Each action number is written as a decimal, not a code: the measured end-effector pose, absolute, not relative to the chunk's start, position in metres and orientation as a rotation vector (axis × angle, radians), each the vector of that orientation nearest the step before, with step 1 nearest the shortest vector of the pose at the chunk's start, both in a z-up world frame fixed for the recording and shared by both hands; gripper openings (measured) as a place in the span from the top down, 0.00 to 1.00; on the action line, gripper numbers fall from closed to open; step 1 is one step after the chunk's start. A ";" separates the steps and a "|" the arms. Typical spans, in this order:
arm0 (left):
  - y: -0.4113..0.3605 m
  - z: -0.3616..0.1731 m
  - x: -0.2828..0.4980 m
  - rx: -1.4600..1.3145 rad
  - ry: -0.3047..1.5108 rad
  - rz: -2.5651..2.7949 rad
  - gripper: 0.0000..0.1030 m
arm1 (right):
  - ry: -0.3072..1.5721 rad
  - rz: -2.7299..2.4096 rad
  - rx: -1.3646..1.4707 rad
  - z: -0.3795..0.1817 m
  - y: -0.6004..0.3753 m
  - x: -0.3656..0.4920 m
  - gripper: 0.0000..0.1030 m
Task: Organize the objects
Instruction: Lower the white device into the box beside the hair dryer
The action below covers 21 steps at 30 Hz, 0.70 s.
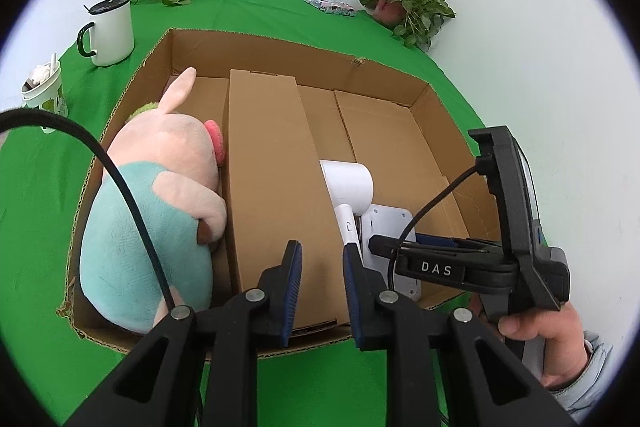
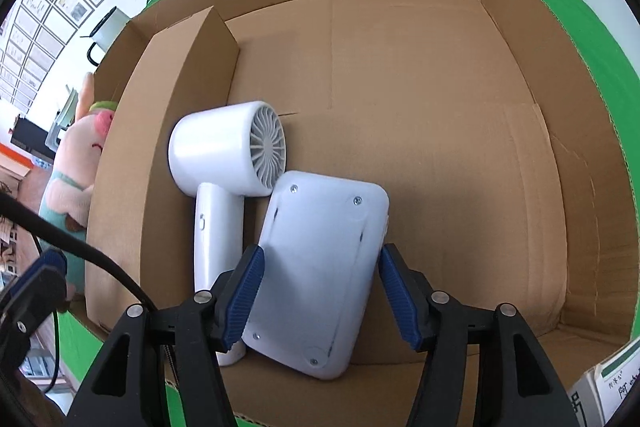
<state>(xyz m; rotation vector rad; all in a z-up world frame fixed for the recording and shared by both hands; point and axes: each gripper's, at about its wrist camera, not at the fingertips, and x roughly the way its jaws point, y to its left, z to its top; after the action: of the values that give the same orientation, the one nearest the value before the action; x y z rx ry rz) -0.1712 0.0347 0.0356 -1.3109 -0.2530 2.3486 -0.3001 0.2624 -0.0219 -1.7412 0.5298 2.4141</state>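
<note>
Inside the open cardboard box (image 2: 520,155) on the green cloth (image 1: 48,187), a white hair dryer (image 2: 224,163) lies against a tall cardboard divider (image 1: 276,187), and a flat white device (image 2: 320,267) lies just beside its handle, leaning against the dryer's barrel. Around that white device the right gripper (image 2: 320,291) has its jaws spread, the blue pads (image 2: 246,291) standing at either side without pressing it, while the left gripper (image 1: 320,291) hangs over the box's near edge with its jaws drawn close together and nothing between them. Beyond the divider, a pink and teal plush pig (image 1: 160,195) fills the box's other compartment.
</note>
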 end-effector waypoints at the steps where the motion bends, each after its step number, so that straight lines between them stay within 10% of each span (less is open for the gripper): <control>1: 0.034 0.034 -0.172 -1.310 -0.257 2.348 0.81 | 0.534 2.411 -1.740 -0.022 0.262 -0.301 0.41; 21: 0.027 0.028 -0.167 -1.304 -0.289 2.349 0.81 | 0.322 2.510 -1.803 -0.022 0.248 -0.291 0.45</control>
<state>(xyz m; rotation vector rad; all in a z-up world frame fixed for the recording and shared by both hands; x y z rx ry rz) -0.1671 0.0266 0.0276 -1.3040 -0.2888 2.3495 -0.2912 0.2482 -0.0215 -1.8029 0.3223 2.5104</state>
